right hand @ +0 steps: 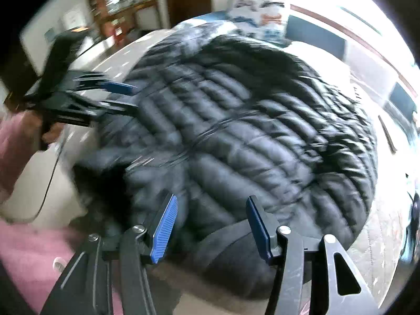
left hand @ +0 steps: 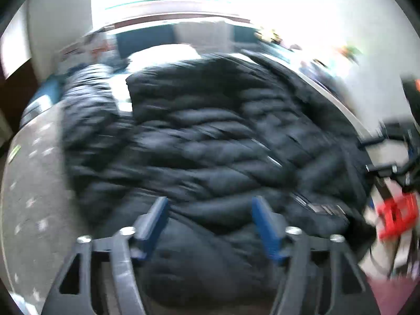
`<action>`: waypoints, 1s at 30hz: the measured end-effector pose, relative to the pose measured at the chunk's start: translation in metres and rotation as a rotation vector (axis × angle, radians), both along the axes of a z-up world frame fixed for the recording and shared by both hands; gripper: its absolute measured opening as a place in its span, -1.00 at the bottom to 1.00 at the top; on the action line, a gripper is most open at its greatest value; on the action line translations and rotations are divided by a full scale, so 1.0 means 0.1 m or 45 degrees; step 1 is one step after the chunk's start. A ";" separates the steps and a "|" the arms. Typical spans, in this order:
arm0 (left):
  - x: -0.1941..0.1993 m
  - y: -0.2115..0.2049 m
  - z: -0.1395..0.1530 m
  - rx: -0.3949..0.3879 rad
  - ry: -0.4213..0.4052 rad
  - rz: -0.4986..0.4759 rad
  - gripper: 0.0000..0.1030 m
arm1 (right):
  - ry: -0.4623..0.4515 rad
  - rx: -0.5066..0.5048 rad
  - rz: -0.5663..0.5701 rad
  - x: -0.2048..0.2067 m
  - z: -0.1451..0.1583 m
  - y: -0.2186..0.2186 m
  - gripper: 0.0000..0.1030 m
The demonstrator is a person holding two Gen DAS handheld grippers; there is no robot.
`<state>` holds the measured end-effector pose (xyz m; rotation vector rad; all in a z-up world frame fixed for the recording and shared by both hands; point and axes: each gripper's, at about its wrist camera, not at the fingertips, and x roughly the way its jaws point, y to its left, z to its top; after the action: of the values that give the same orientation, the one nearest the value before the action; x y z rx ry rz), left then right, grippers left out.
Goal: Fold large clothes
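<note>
A large black quilted puffer jacket (left hand: 210, 136) lies spread on a grey patterned bed cover (left hand: 34, 183); one sleeve (left hand: 86, 99) lies out to the left. My left gripper (left hand: 210, 207) is open and empty just above the jacket's near hem. In the right wrist view the same jacket (right hand: 236, 136) fills the middle. My right gripper (right hand: 210, 210) is open and empty over its near edge. The left gripper also shows there (right hand: 132, 97) at the jacket's left side, open. Both views are motion-blurred.
A white pillow (left hand: 168, 52) and a printed bag (right hand: 260, 21) lie at the bed's far end. A bright window is behind. A wooden door (right hand: 189, 0) and shelves (right hand: 113, 2) stand far left. Pink cloth (right hand: 29, 249) is near the bottom left.
</note>
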<state>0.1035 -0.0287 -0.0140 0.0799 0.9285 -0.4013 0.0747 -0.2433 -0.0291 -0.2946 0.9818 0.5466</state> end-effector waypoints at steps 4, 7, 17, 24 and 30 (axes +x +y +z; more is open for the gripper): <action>0.45 0.53 0.10 -0.003 -0.013 0.232 0.65 | 0.029 0.016 -0.103 0.38 -0.11 -0.16 0.16; 0.81 0.87 0.08 0.022 0.001 0.351 0.65 | 0.056 -0.009 -0.147 0.61 -0.18 -0.24 0.16; 1.81 1.66 -0.39 -0.274 0.165 0.556 0.65 | 0.037 -0.015 -0.271 1.37 -0.24 -0.43 0.16; 2.12 1.76 -0.63 -0.481 0.258 0.559 0.65 | 0.060 -0.029 -0.363 1.63 -0.40 -0.69 0.16; 2.32 1.63 -0.71 -0.475 0.300 0.545 0.66 | 0.049 -0.115 -0.513 1.57 -0.53 -1.05 0.15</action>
<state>0.3355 0.1347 -0.0850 -0.5090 1.0570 -0.1806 0.2320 -0.3483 -0.0820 -0.1597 1.0711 0.1413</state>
